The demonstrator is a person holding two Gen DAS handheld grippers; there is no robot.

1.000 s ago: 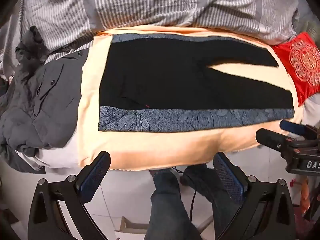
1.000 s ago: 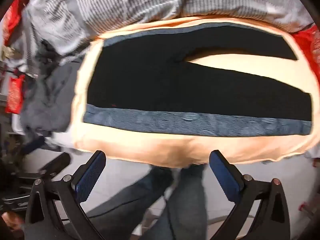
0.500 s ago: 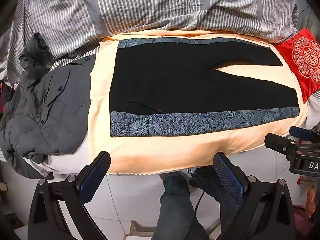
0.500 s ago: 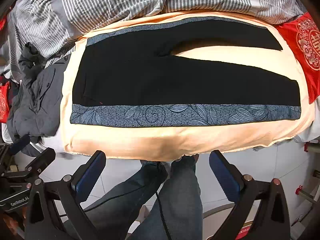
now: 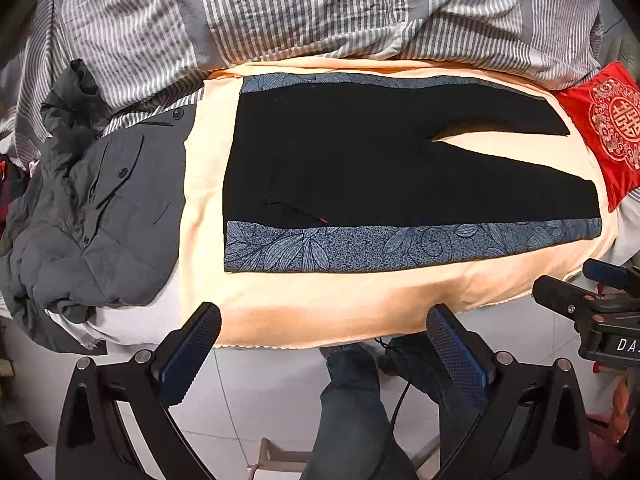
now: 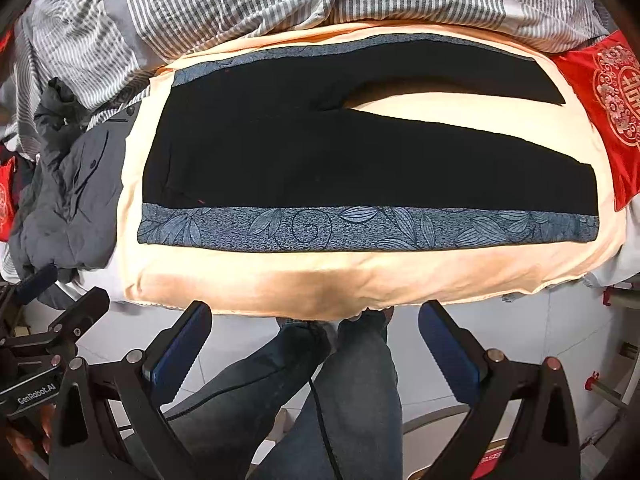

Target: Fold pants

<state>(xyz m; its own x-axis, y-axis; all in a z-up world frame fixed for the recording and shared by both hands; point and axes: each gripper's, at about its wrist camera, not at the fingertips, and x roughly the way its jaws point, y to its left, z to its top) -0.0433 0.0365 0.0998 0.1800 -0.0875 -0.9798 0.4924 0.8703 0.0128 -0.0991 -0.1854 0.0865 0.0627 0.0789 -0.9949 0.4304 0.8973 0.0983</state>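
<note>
Pre-fold: black pants (image 5: 400, 168) with floral side stripes lie flat, legs apart, on the peach blanket (image 5: 320, 300); left gripper (image 5: 324, 344) and right gripper (image 6: 316, 332) hover spread, empty, probably next grabbing the near leg's edge.

Black pants (image 5: 380, 168) with blue patterned side bands lie flat and unfolded on a peach sheet (image 5: 320, 300), waist to the left, the two legs splitting apart toward the right. Left of the pants a grey jacket (image 5: 92, 216) is heaped at the sheet's edge. Behind the pants lies a striped blanket (image 5: 300, 8); at their leg ends, a red cushion (image 5: 608, 128). The left gripper (image 5: 324, 344) hangs wide open over the floor, in front of the pants. The right gripper (image 5: 592, 300) shows off their lower right corner.
</note>
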